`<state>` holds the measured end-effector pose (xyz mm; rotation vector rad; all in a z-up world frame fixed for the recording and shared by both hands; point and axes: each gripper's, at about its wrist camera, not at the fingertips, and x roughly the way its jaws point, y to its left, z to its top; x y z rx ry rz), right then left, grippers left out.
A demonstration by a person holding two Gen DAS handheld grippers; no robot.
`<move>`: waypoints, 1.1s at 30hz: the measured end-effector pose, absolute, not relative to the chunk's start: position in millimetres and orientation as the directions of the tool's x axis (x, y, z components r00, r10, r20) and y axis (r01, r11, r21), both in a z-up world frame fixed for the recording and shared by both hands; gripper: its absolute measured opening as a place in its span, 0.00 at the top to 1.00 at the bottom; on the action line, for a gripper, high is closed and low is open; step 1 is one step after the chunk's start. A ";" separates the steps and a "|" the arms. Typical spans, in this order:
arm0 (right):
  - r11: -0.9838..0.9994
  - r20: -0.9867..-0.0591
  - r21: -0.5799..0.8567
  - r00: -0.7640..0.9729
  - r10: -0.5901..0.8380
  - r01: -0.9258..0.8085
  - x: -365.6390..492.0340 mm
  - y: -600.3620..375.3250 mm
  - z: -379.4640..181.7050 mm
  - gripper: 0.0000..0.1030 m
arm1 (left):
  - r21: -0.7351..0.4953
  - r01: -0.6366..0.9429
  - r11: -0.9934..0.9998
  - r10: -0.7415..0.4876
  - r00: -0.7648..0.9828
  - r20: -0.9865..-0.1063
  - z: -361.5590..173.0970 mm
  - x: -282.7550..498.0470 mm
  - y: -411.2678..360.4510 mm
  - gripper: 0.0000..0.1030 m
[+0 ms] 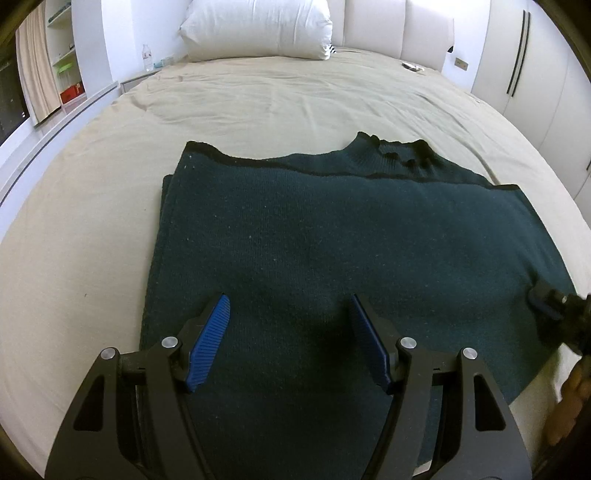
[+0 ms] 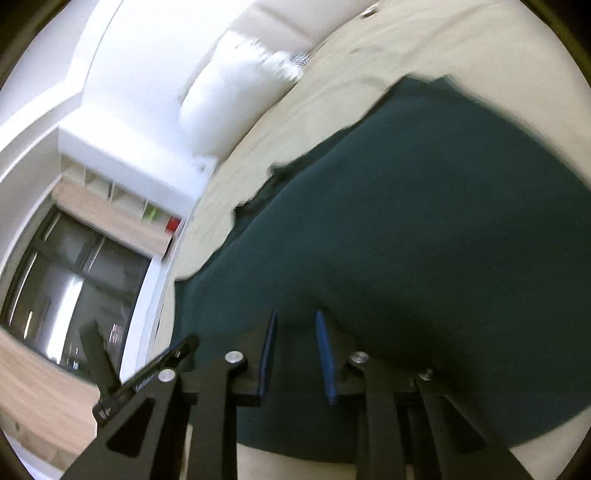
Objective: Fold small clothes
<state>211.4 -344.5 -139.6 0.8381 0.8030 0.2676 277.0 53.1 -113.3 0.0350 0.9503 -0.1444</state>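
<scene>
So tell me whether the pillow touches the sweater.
Apart. The left wrist view shows bare sheet between the pillow and the sweater.

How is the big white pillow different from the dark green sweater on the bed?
The pillow is white and puffy; the sweater is dark green and lies flat. The pillow sits at the far end against the headboard; the sweater lies near the grippers. The sweater is knitted with a collar; the pillow looks smooth. Both rest on the beige bed.
</scene>
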 end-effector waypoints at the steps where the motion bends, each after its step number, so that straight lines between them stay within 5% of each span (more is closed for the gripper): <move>1: 0.653 -0.528 0.749 0.694 0.490 0.108 213.6 -352.4 -138.8 0.82 | -0.032 0.140 0.990 -0.107 0.572 -0.813 -113.0 276.7 54.4 0.36; 9: 0.666 -0.574 0.690 0.775 0.266 0.282 185.6 -403.6 -122.9 0.80 | 0.038 0.141 0.989 -0.051 0.581 -0.812 -105.2 269.6 47.4 0.36; 11: 0.672 -0.551 0.700 0.780 0.296 0.240 182.4 -393.3 -114.5 0.65 | 0.072 0.167 0.983 -0.042 0.596 -0.802 -95.5 260.6 34.2 0.36; 17: 0.679 -0.491 0.733 0.722 0.488 0.039 203.1 -330.1 -103.9 0.64 | 0.148 0.287 0.947 -0.060 0.605 -0.794 -87.3 242.0 -17.2 0.36; 23: 0.715 -0.547 0.698 0.617 0.566 -0.038 230.4 -287.2 -121.9 0.61 | 0.158 0.299 0.941 -0.030 0.538 -0.842 -119.4 249.3 -20.4 0.34; 33: 0.686 -0.536 0.726 0.663 0.522 0.046 223.6 -330.8 -141.0 0.75 | 0.158 0.299 0.941 -0.031 0.541 -0.841 -121.0 250.7 -19.9 0.32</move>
